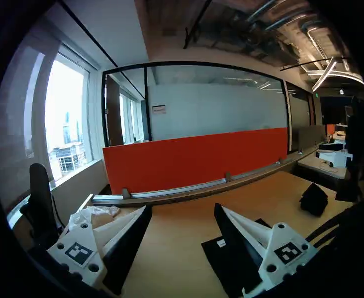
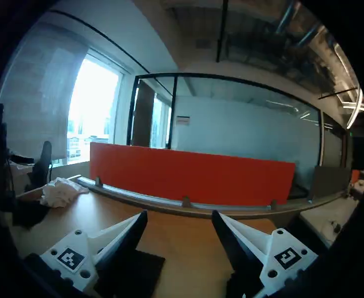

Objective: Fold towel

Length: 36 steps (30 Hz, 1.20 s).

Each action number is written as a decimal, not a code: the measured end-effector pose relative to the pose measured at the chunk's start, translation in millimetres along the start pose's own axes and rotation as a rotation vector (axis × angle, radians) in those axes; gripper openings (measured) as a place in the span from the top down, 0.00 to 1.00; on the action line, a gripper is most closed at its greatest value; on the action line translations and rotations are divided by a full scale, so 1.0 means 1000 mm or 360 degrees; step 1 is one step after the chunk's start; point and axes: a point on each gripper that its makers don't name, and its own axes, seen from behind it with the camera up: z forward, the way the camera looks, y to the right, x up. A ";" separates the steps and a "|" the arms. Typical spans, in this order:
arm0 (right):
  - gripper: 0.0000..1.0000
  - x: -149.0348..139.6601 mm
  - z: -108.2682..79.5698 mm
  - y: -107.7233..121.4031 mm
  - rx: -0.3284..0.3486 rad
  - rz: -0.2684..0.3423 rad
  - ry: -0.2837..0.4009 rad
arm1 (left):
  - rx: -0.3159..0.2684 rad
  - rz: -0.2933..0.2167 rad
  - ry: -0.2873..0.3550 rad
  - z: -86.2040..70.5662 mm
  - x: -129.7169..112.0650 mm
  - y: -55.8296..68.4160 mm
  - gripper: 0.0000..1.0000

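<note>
A crumpled white towel (image 2: 60, 191) lies on the wooden desk (image 2: 182, 233) at the far left of the right gripper view, well away from my right gripper (image 2: 178, 214), which is open and empty. In the left gripper view the white towel (image 1: 95, 216) sits just behind my left finger. My left gripper (image 1: 182, 208) is open with nothing between its fingers. A flat black cloth or mat (image 1: 217, 251) lies on the desk under its right finger, and a flat black cloth or mat (image 2: 142, 268) also lies beneath the right gripper.
An orange divider panel (image 1: 197, 159) with a rail runs along the desk's far edge. A crumpled black item (image 1: 314, 198) rests on the desk (image 1: 182, 248) to the right. A black chair (image 1: 40, 198) stands at the left by the window. More desks lie beyond.
</note>
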 end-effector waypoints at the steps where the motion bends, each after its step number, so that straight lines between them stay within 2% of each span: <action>1: 0.00 -0.002 0.001 -0.003 0.0024 -0.0009 -0.0014 | -0.0018 0.0004 -0.0010 0.001 -0.001 0.002 0.08; 12: 0.00 -0.022 0.004 -0.042 0.0319 -0.0150 -0.0175 | -0.0261 0.0076 -0.0160 0.004 -0.023 0.034 0.08; 21: 0.00 -0.038 0.003 -0.062 0.0432 -0.0160 -0.0246 | -0.0327 0.0077 -0.0219 0.003 -0.043 0.049 0.08; 36: 0.00 -0.092 -0.001 -0.081 0.0505 -0.0178 -0.0380 | -0.0371 0.0101 -0.0324 0.004 -0.103 0.070 0.08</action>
